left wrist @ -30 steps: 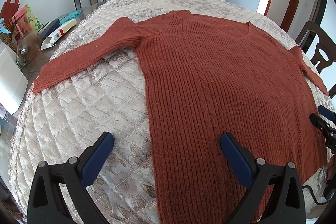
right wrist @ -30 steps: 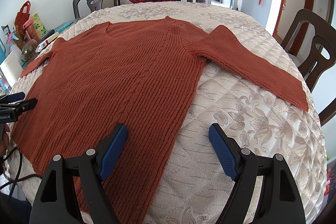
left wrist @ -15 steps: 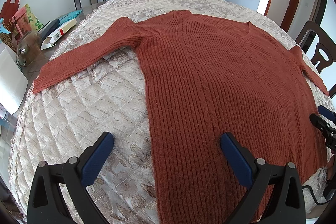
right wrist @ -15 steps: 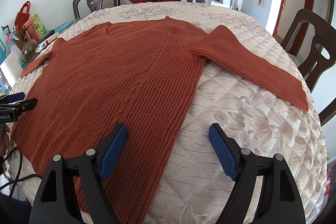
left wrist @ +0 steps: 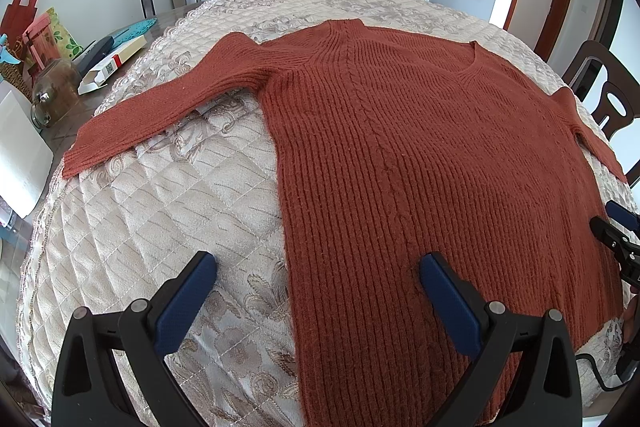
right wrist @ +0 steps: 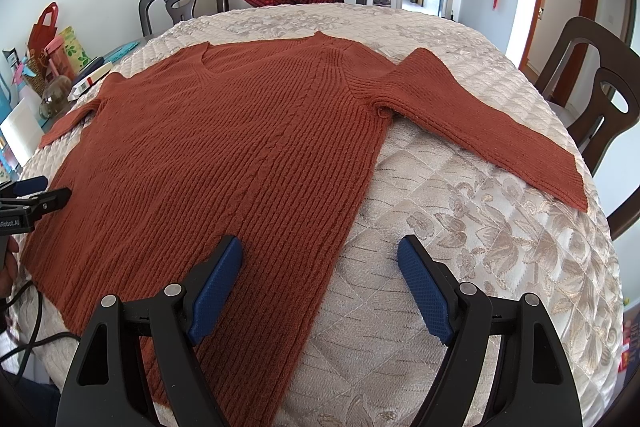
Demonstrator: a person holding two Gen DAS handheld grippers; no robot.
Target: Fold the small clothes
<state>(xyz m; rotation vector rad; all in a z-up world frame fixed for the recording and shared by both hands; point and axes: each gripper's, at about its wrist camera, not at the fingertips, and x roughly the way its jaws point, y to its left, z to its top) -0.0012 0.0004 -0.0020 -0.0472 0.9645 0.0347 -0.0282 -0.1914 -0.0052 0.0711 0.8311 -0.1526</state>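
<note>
Rust sweater (left wrist: pixel 400 163) lies flat — both tongs (left wrist: pixel 316 279) (right wrist: pixel 320 263) gape above it.

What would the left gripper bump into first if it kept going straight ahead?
Probably the rust-red sweater. The open left gripper straddles the sweater's side edge on the quilted table cover. How high it hovers is unclear.

Bare quilted surface (left wrist: pixel 152 195) lies open at lower left of the left view and at lower right of the right view. A sweater (left wrist: pixel 420 167) fills the middle. Clutter crowds the upper left edge: a jar (left wrist: pixel 54 93), a box (left wrist: pixel 114 65), bags (left wrist: pixel 28 15). Chairs (right wrist: pixel 600 99) ring the far and right sides.
</note>
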